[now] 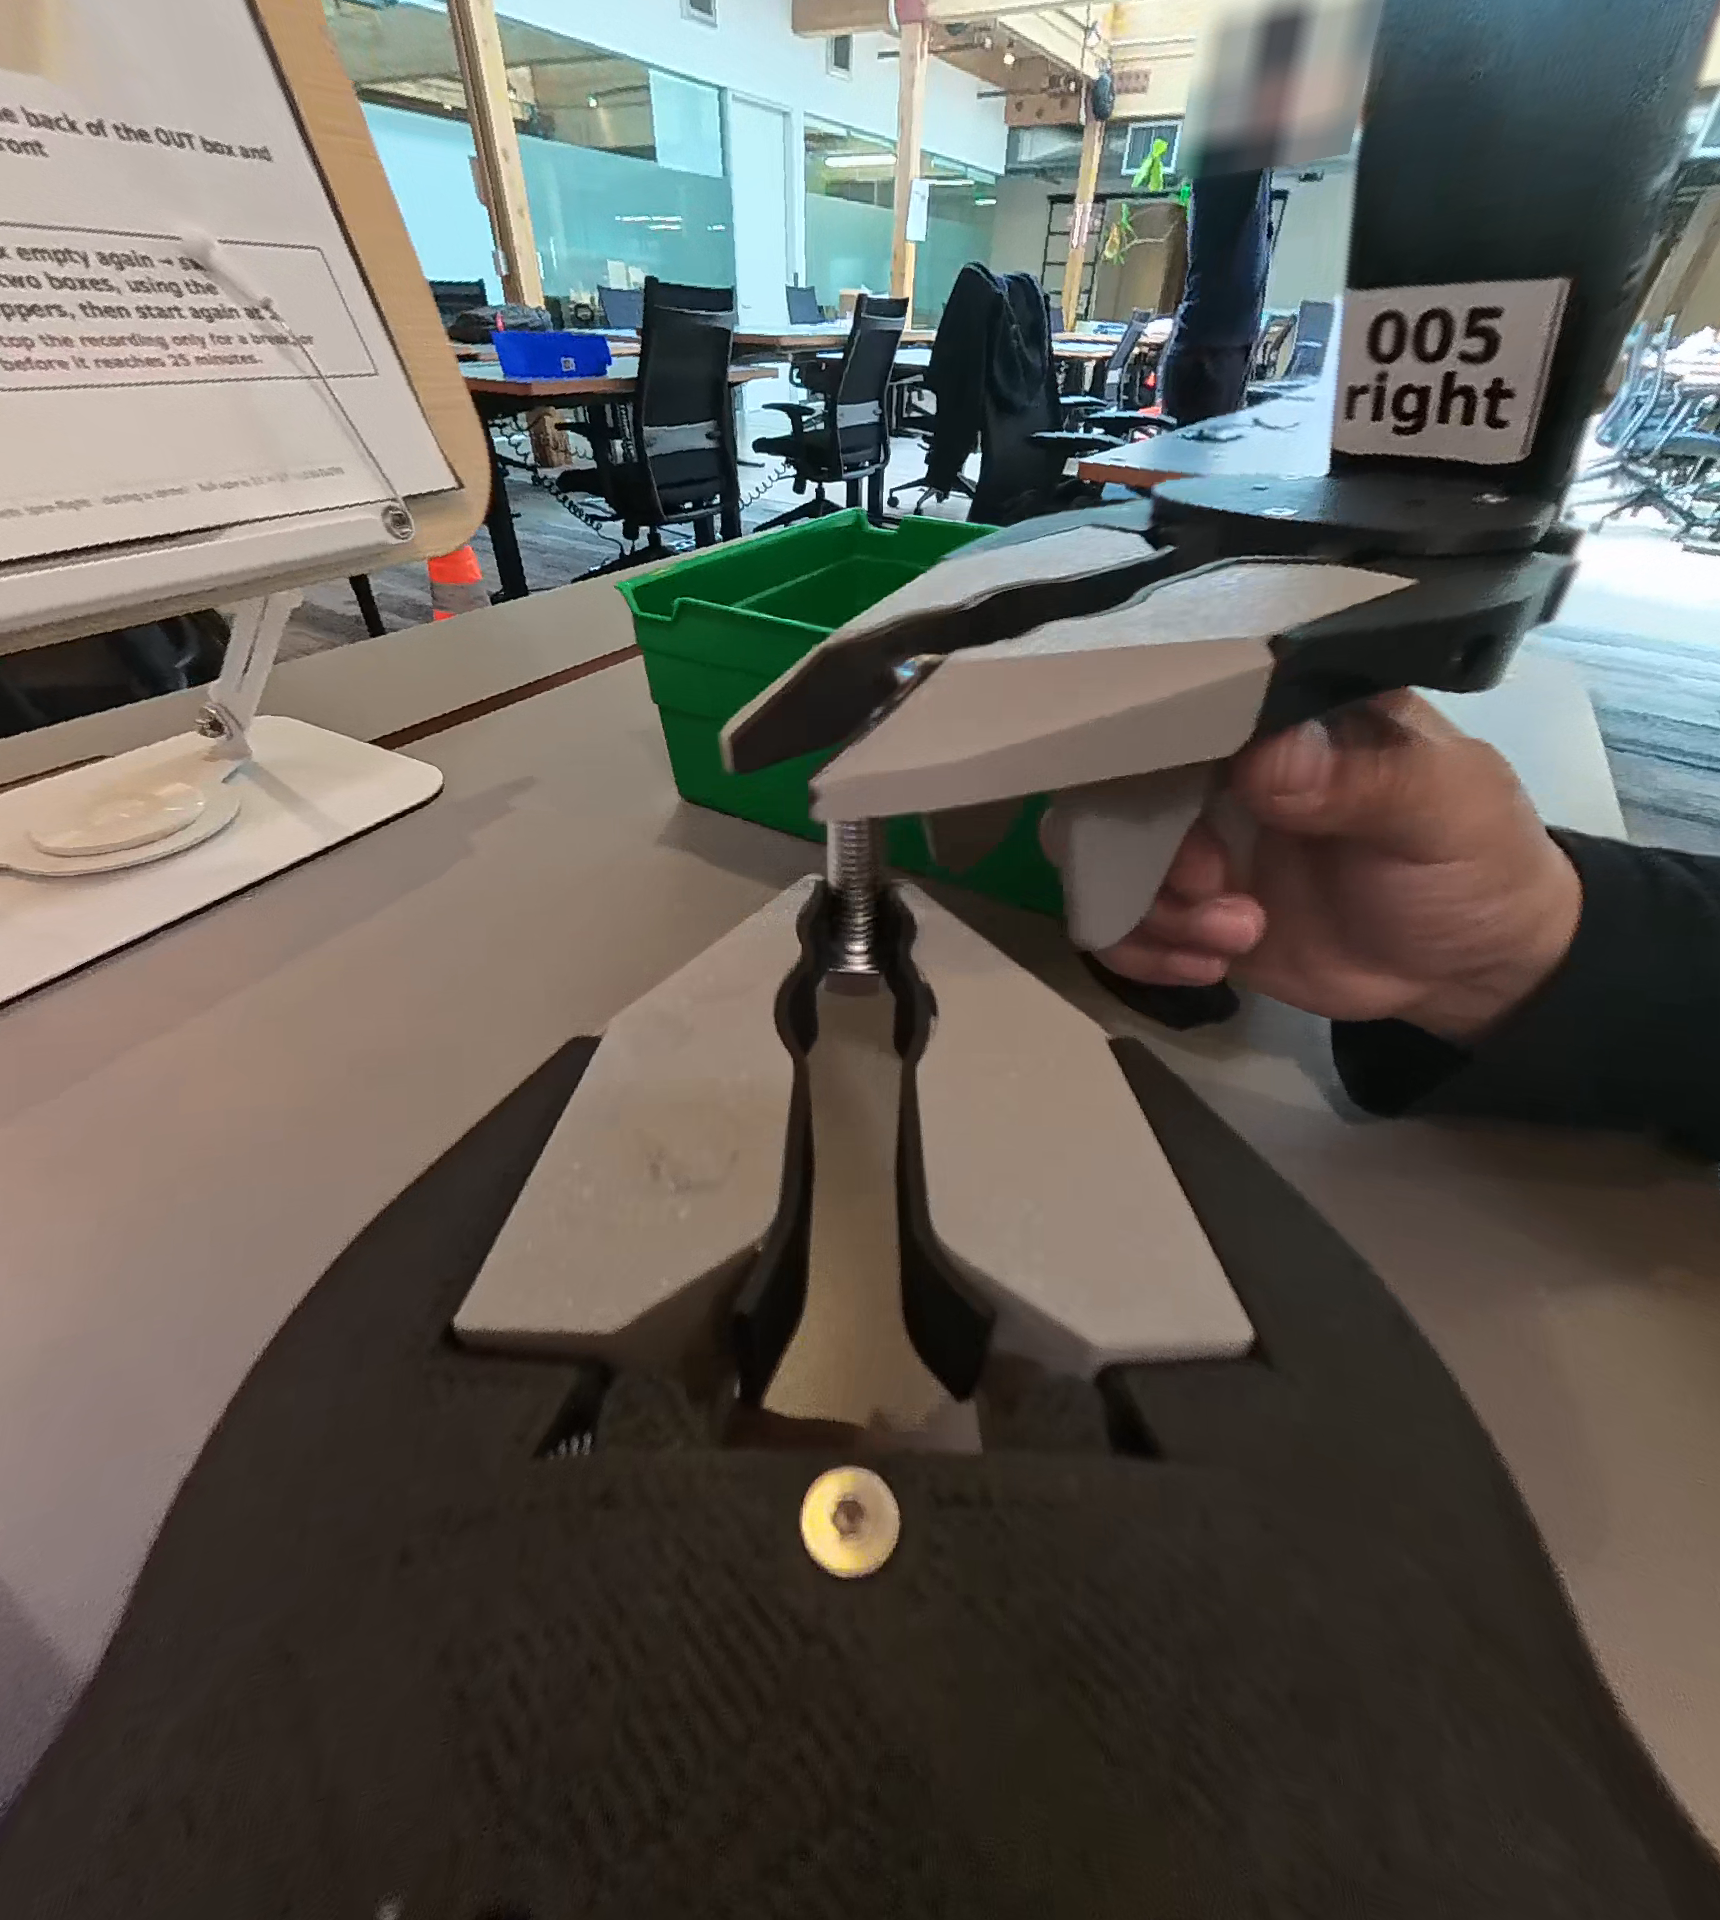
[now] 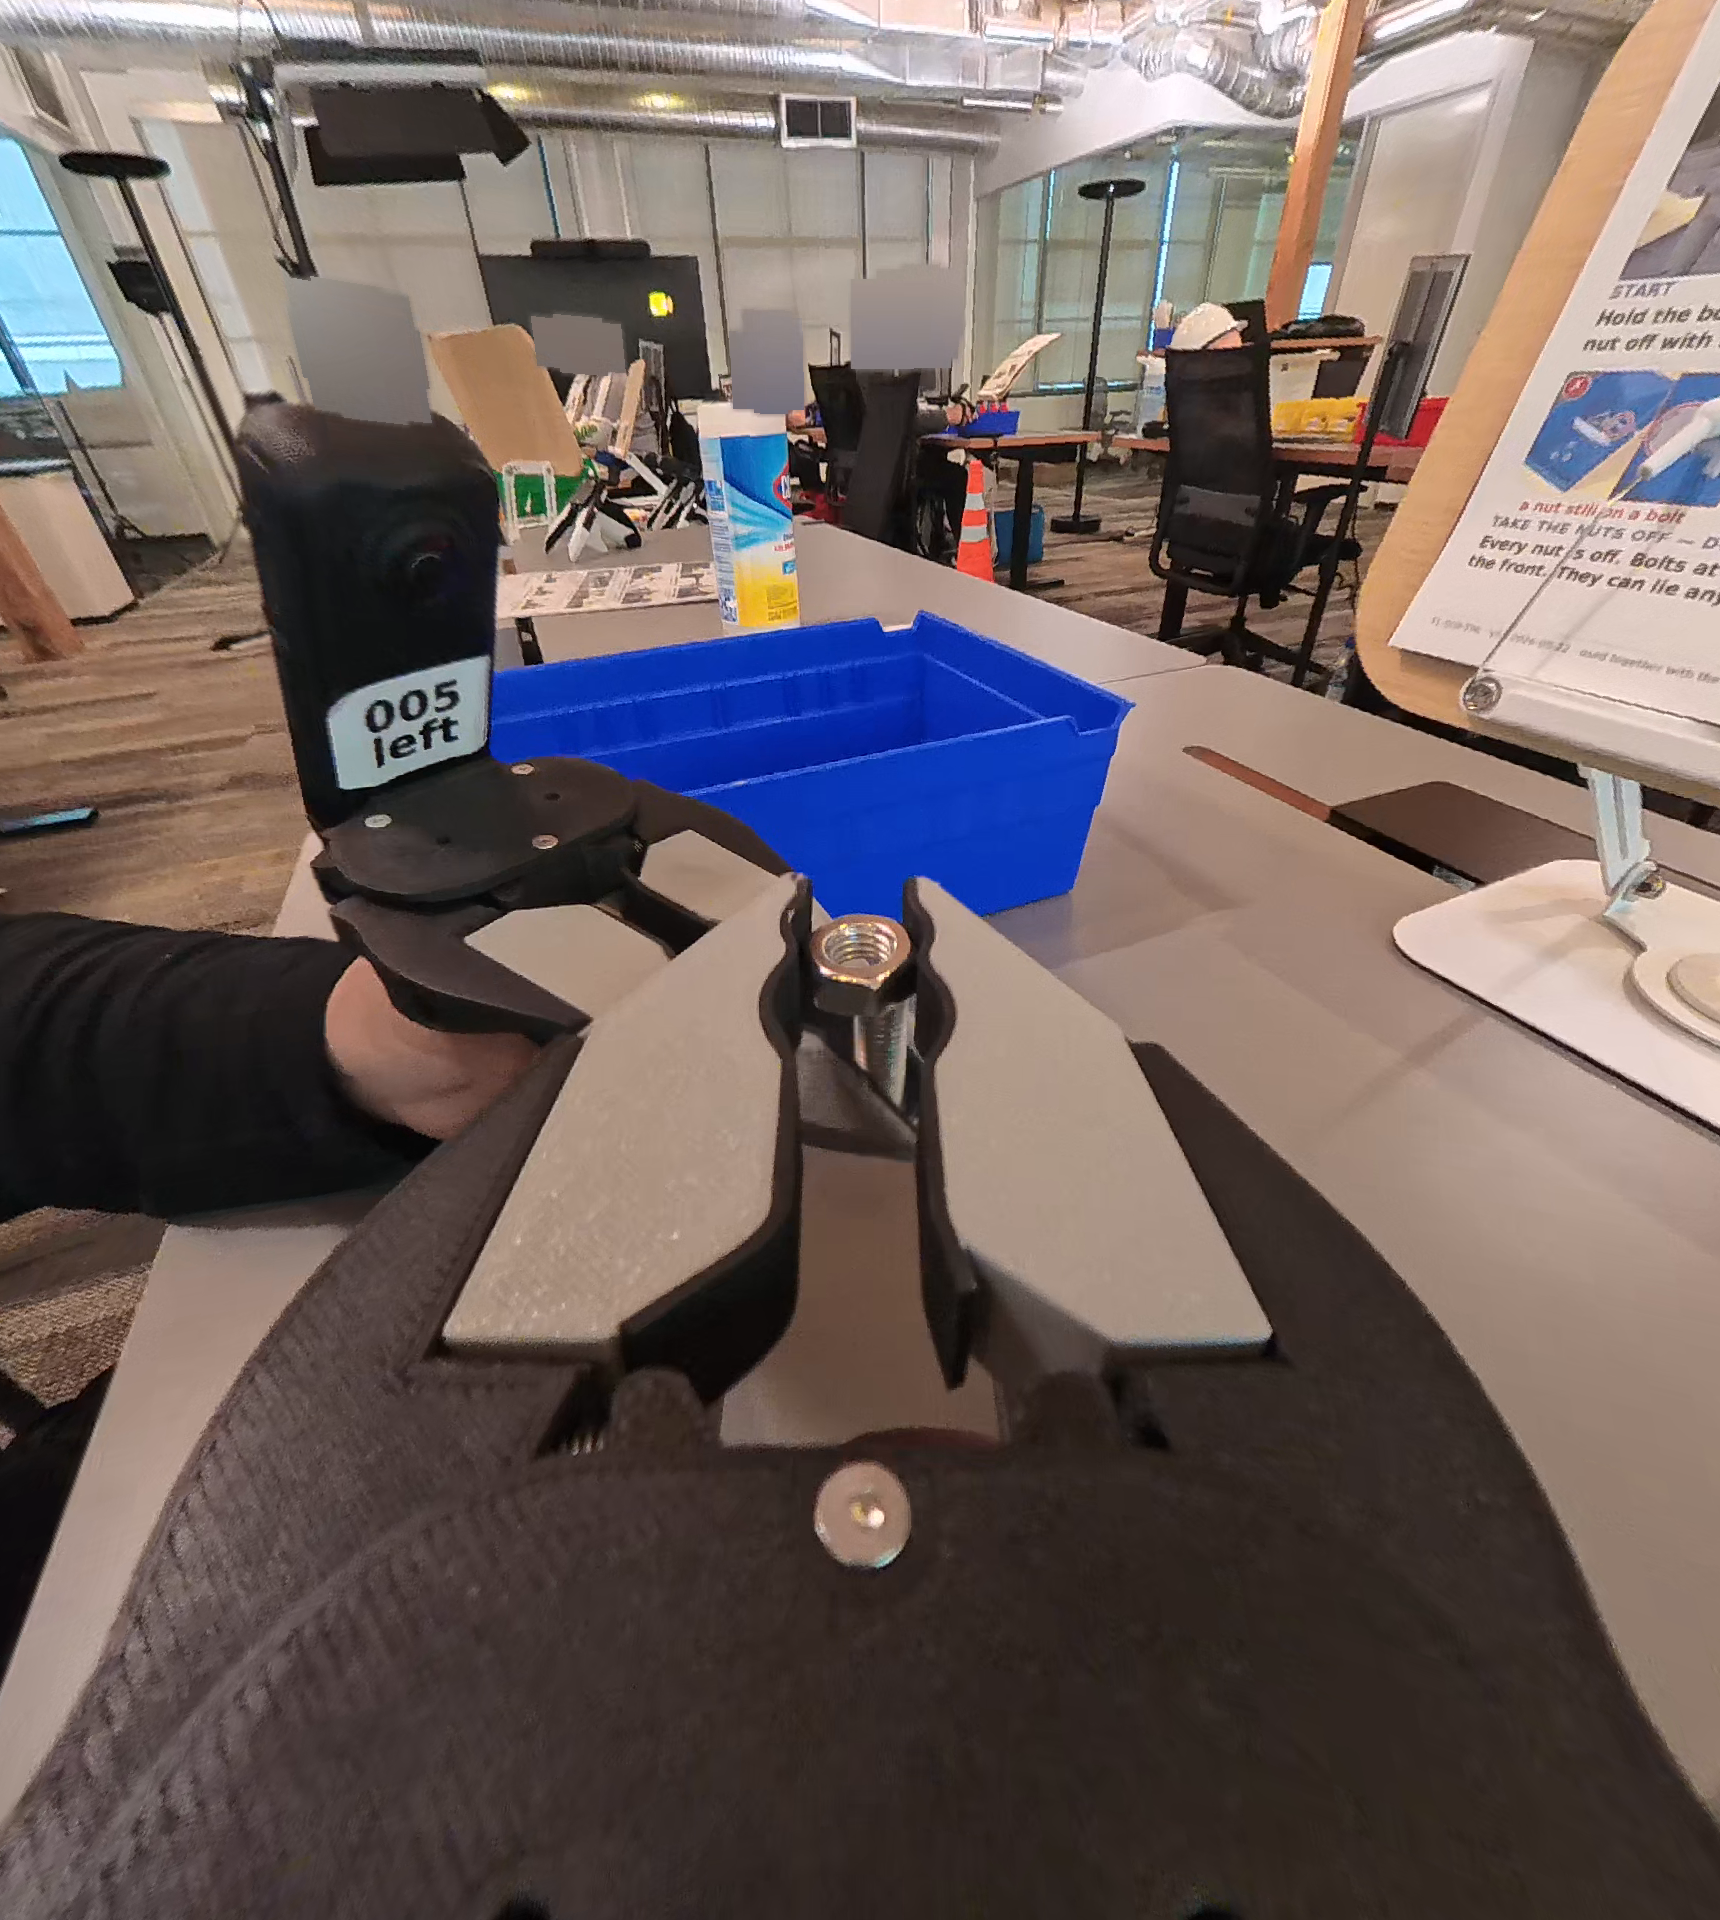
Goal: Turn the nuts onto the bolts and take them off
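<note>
The left hand-held gripper (image 1: 851, 961) was closed on the lower part of the bolt (image 1: 851, 904), near its head, and held it upright above the grey surface (image 1: 336, 1039). The right hand-held gripper (image 2: 856, 961) was closed around the nut (image 2: 856, 958), which sat at the top end of the bolt, directly above the left one. The bolt's long axis stood vertical between them, so I judge the turning must go around this axis.

- left gripper (image 1: 854, 940): pale grey fingers edged in black, on a black body with a fine ribbed weave
- right gripper (image 2: 856, 961): same grey and black
- bolt (image 1: 854, 902) and nut (image 2: 858, 961): shiny silver metal
- bin (image 1: 731, 665): bright green
- second bin (image 2: 939, 810): vivid blue
- table (image 1: 544, 831): matt grey-beige
- sleeve (image 1: 1666, 987): black
- instruction stand (image 1: 160, 800): white (wood-toned backing)
</note>
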